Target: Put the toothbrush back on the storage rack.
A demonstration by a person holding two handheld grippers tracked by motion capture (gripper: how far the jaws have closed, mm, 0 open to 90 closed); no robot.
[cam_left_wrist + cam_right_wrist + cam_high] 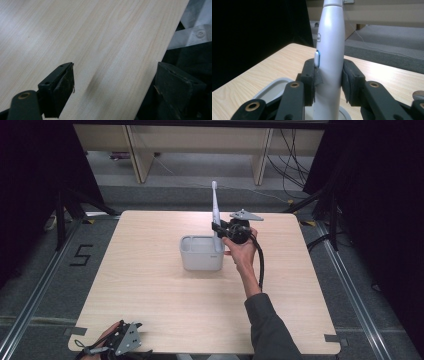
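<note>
My right gripper (217, 228) is shut on the handle of a white electric toothbrush (215, 202), which stands upright with its head pointing up. Its lower end sits over the right side of a pale grey open box (201, 254) near the table's middle. In the right gripper view the black pads (310, 80) press both sides of the toothbrush (330, 37) just below its blue-ringed button, with the box rim (270, 86) beneath. My left gripper (125, 334) rests at the table's front left edge. Its jaws (115, 66) stand wide open over bare wood.
The light wooden table (150, 310) has free room on every side of the box. Beyond its far edge stand wooden furniture legs (137, 155) and floor cables (292, 165). A "5" mark (81, 255) is on the floor at left.
</note>
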